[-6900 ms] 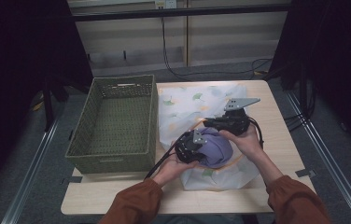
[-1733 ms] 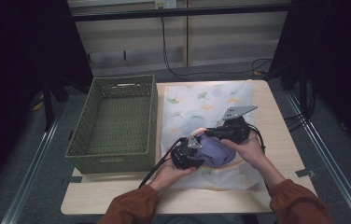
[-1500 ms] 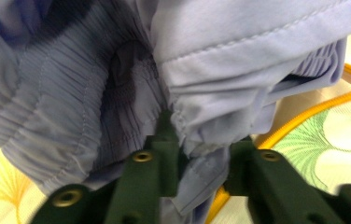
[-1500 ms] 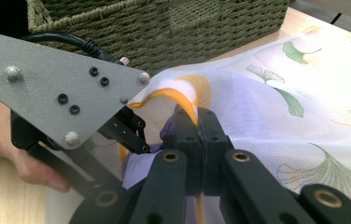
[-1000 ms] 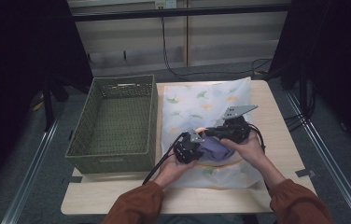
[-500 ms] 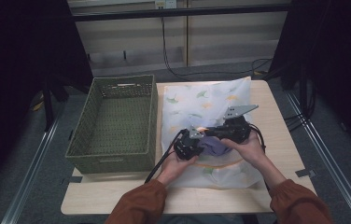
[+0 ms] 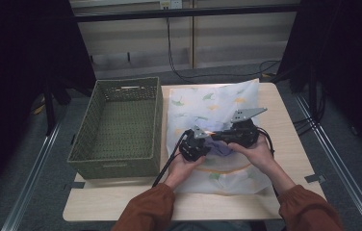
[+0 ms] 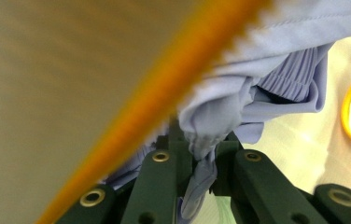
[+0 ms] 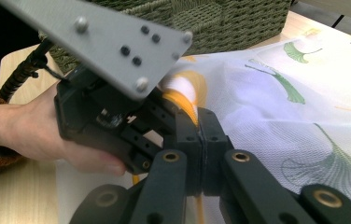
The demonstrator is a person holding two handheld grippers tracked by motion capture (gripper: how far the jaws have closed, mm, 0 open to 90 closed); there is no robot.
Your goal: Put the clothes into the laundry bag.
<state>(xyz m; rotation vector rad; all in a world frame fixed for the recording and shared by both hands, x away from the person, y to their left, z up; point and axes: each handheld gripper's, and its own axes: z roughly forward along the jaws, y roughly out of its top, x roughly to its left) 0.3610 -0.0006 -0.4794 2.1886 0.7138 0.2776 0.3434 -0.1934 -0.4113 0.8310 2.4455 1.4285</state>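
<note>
A white mesh bag [image 7: 207, 103] printed with green leaves lies flat on the table. Its opening has an orange edge [image 9: 183, 101]. My right gripper [image 9: 198, 122] is shut on that orange edge and holds it up a little; in the high view it [image 7: 215, 135] points left at the bag's middle. A lavender garment [image 8: 267, 79] hangs bunched in my left gripper [image 8: 197, 164], whose jaws are shut on a fold of it. From above, the left gripper [image 7: 202, 143] sits just left of the right one, with the garment [image 7: 220, 147] partly under the bag's cloth.
A green woven basket [image 7: 121, 126] stands left of the bag, close to the left hand. Bare wooden table [image 7: 290, 120] lies to the right of the bag and along the front edge. Cables trail from both grippers toward the person.
Less of the lavender garment shows than before, as more of it lies under the bag's cloth. Both hands have shifted slightly away from the person. The bag lies flatter.
</note>
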